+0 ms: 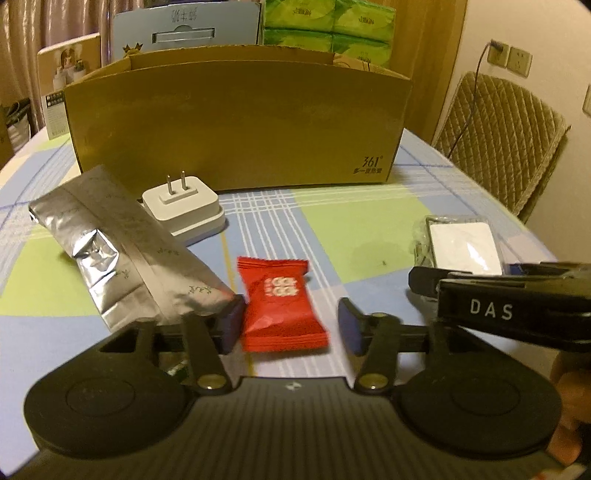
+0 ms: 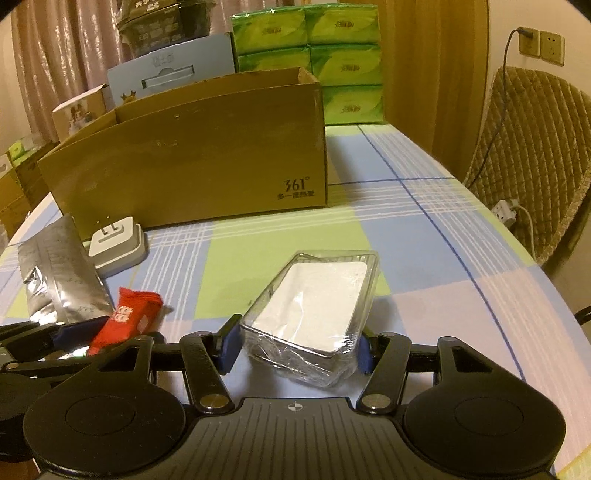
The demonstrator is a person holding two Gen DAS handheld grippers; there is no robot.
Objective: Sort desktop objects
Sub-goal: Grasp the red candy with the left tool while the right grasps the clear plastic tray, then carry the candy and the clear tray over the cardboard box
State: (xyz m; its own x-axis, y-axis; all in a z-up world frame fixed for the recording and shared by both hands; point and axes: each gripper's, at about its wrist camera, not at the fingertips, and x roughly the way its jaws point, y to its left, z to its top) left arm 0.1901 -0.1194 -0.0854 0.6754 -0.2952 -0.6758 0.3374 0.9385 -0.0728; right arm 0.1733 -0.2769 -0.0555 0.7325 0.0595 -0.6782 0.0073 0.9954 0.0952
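Observation:
A red candy packet (image 1: 280, 304) lies on the checked tablecloth between the open fingers of my left gripper (image 1: 291, 323); a gap shows on its right side. It also shows in the right wrist view (image 2: 123, 319). A silver foil pouch (image 1: 122, 247) lies to its left, a white plug adapter (image 1: 183, 208) behind. My right gripper (image 2: 295, 345) has its pads against both sides of a clear-wrapped box with a white card (image 2: 314, 306), which rests on the table. The open brown cardboard box (image 1: 236, 125) stands behind everything.
Green tissue packs (image 2: 325, 62), a pale blue box (image 1: 184, 31) and other cartons stand behind the cardboard box. A quilted chair (image 1: 506, 136) stands off the table's right edge, with a power strip (image 2: 508, 212) on it. My right gripper (image 1: 517, 299) crosses the left view's right side.

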